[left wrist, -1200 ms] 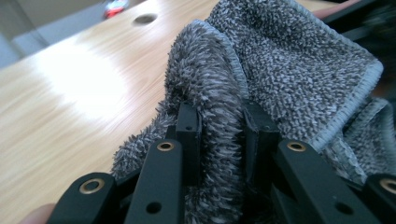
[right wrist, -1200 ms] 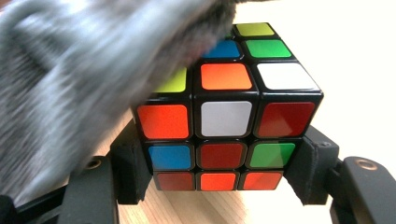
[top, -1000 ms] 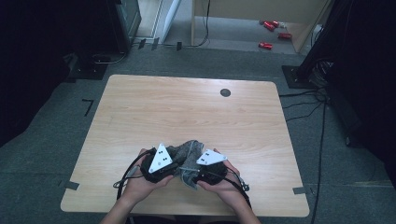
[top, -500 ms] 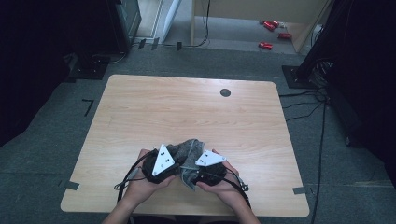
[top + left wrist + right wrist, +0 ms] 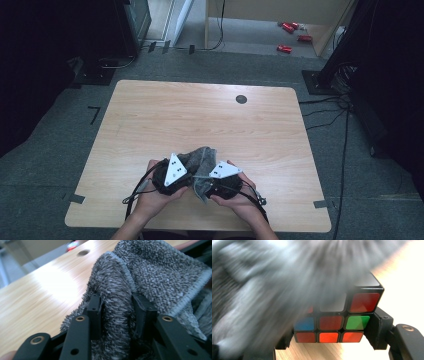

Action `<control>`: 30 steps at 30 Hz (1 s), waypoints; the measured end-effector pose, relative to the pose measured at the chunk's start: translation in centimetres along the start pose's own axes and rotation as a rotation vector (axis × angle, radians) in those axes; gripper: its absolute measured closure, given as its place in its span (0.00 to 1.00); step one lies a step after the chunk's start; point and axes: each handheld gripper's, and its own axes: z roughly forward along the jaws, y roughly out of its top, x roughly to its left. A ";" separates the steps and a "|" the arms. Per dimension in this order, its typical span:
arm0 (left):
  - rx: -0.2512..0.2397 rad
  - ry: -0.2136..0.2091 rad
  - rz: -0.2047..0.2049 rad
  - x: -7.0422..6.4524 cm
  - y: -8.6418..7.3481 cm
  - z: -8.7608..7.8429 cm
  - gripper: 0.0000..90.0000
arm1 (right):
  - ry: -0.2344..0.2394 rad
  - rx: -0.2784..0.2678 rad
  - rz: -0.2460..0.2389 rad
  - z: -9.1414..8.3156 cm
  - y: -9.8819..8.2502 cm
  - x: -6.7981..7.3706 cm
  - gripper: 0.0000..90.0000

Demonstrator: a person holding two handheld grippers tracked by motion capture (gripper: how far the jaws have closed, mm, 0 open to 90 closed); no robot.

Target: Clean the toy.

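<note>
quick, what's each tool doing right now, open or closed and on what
Left tool: closed on a fold of the grey cloth, jaws just eased wider.
Right tool: closed on the puzzle cube.

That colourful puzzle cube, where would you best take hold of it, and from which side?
By two opposite flat faces, coming in level from the side. The puzzle cube has parallel, flat sides, so pads sit square on them. The right tool already clamps it that way near its lower rows, which leaves the upper part free for the grey cloth draped over it.
</note>
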 end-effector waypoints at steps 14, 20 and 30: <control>-0.003 0.053 -0.001 -0.2 0.1 0.0 0.70 | -0.005 -0.003 -0.007 -0.1 0.1 0.1 0.38; -0.067 -0.007 0.011 -0.9 0.5 -0.5 0.68 | 0.018 -0.022 -0.006 0.0 0.4 0.3 0.38; -0.040 0.018 -0.062 0.4 -0.1 -0.3 0.68 | 0.026 -0.014 -0.035 0.1 0.3 0.9 0.38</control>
